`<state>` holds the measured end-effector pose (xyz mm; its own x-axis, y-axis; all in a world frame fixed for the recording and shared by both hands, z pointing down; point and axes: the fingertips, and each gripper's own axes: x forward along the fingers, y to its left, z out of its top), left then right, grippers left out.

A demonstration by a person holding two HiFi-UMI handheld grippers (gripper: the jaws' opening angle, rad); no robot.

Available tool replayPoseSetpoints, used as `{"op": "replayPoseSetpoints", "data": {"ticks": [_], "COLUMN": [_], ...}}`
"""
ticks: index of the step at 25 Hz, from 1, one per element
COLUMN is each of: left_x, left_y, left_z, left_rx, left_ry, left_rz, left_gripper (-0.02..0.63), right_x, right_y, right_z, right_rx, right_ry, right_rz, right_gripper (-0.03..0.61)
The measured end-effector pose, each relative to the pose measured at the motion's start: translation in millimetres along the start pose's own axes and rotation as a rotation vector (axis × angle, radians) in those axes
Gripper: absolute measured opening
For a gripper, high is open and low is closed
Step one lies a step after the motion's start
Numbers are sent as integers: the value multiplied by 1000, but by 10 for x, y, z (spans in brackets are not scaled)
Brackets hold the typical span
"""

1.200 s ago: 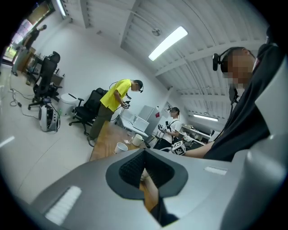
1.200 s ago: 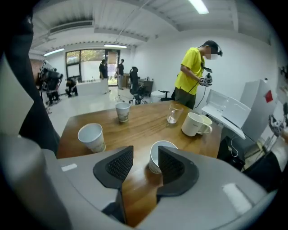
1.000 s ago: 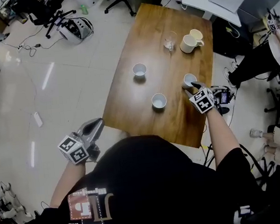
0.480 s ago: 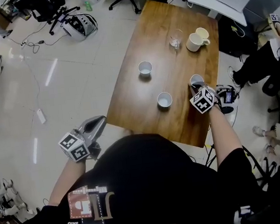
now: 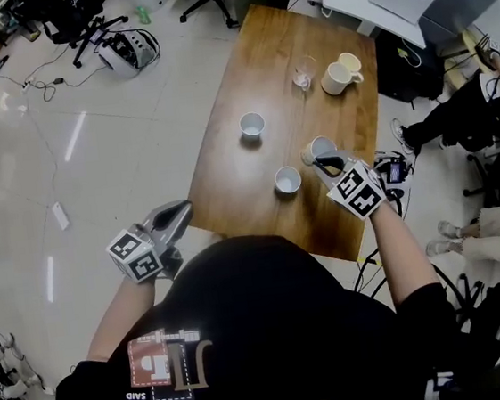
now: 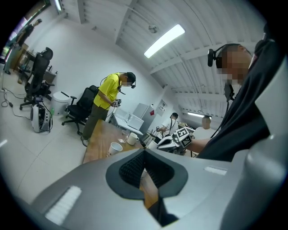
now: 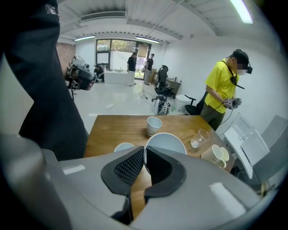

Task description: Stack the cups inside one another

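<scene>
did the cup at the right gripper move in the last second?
Yes. The right gripper, shut on the cup, has carried it left, closer to the near white cup on the table.

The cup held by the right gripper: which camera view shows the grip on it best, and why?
The right gripper view: the right gripper pinches the cup by its rim between its pads. The head view shows it small, from above. The left gripper view does not show it clearly.
</scene>
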<state>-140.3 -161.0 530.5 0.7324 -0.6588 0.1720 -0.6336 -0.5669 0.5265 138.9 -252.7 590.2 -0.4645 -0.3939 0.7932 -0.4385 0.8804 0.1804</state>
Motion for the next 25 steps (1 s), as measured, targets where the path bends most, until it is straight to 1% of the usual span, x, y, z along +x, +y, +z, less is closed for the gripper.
{"op": "replayPoseSetpoints", "data": {"ticks": [3, 6, 9, 12, 13, 14, 15, 16, 20, 23, 25], "left_x": [45, 51, 16, -33, -51, -73, -97, -123, -226, -322, -458], "left_y": [4, 37, 71, 106, 123, 141, 156, 164, 207, 245, 285], "left_z": [30, 49, 49, 40, 31, 19, 8, 4, 9, 13, 27], "left_rx": [-1, -3, -2, -10, -12, -14, -16, -19, -38, -41, -42], "left_ry": [-2, -18, -24, -25, -25, -27, -28, -29, -55, -66, -72], "left_rz": [-2, -4, 2, 19, 23, 26, 30, 37, 73, 93, 108], "left_gripper": [2, 2, 2, 2, 2, 2, 2, 2, 2, 2, 2], "right_x": [-49, -18, 105, 294, 345, 370, 367, 346, 318, 466, 632], "right_y": [316, 561, 703, 769, 784, 797, 803, 795, 553, 330, 266], "right_z": [178, 233, 192, 71, 48, 51, 84, 143, 455, 619, 731], "right_rx": [-60, -97, -114, -101, -98, -97, -98, -98, -69, -72, -84], "right_ry": [8, 30, 53, 89, 97, 99, 92, 76, -12, -36, -39], "right_rz": [68, 119, 144, 168, 178, 187, 194, 198, 178, 134, 111], "right_gripper": [32, 31, 32, 35, 66, 142, 170, 175, 173, 156, 153]}}
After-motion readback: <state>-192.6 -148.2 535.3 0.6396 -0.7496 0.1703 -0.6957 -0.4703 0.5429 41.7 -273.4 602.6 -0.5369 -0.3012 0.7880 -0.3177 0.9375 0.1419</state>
